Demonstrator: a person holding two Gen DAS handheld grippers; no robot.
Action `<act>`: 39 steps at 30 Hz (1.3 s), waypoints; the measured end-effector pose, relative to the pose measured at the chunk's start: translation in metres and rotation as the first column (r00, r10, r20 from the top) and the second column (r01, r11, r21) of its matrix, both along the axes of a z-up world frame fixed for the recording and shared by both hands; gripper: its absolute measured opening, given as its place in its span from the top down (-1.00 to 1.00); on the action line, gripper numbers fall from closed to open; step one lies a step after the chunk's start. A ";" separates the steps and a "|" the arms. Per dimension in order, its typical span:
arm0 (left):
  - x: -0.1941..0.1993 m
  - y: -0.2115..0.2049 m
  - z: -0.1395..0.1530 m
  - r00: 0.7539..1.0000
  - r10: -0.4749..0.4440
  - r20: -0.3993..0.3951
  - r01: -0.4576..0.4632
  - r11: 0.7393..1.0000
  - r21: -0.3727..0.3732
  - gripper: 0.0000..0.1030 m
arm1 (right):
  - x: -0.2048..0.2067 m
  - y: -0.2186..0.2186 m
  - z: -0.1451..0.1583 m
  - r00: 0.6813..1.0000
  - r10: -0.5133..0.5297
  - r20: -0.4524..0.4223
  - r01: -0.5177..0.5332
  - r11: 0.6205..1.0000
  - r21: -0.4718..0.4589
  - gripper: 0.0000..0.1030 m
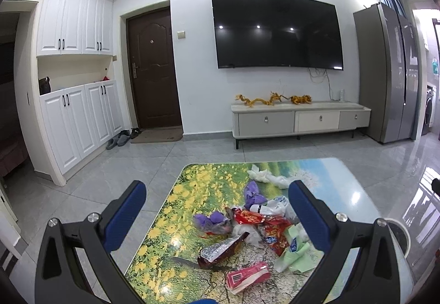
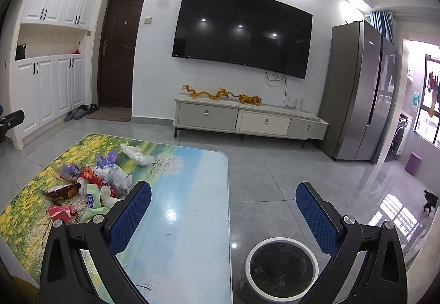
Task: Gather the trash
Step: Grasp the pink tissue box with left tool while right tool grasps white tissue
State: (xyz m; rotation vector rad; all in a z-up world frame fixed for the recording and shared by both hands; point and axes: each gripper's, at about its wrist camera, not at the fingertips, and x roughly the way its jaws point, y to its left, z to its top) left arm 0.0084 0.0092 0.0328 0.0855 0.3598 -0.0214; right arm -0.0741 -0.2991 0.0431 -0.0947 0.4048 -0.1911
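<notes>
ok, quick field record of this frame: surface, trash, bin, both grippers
surface: table with printed landscape top
trash: pile of wrappers on the table, white tissue apart at the far side
bin: round white-rimmed bin on the floor beside the table, black liner
left gripper: open, empty, above the pile
right gripper: open, empty, over the table edge and bin

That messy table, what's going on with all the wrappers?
A person is holding two grabber tools to tidy up. A pile of trash, wrappers, tissues and plastic bags, lies on the flower-picture table. The left gripper hangs open over the pile, holding nothing. The right gripper is open too, above the table's edge and the white trash bin on the floor. Nothing has been picked up yet.
</notes>
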 end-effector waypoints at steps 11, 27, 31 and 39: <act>0.031 -0.007 -0.024 0.986 -0.116 -0.119 0.115 0.993 -0.015 -1.00 | 0.021 0.013 -0.007 0.996 0.051 -0.078 -0.048 0.998 0.041 -0.99; 0.043 0.052 -0.060 0.915 -0.341 -0.213 0.329 0.940 -0.094 -1.00 | 0.110 0.039 -0.074 0.846 0.423 -0.325 -0.357 0.901 0.244 -0.66; 0.040 0.023 -0.091 0.787 -0.524 -0.326 0.512 0.849 -0.130 -0.77 | 0.148 0.055 -0.099 0.752 0.531 -0.392 -0.457 0.847 0.270 -0.33; 0.057 -0.022 -0.143 0.623 -0.595 -0.507 0.643 0.759 -0.100 -0.41 | 0.204 0.099 -0.132 0.562 0.648 -0.514 -0.640 0.734 0.226 -0.07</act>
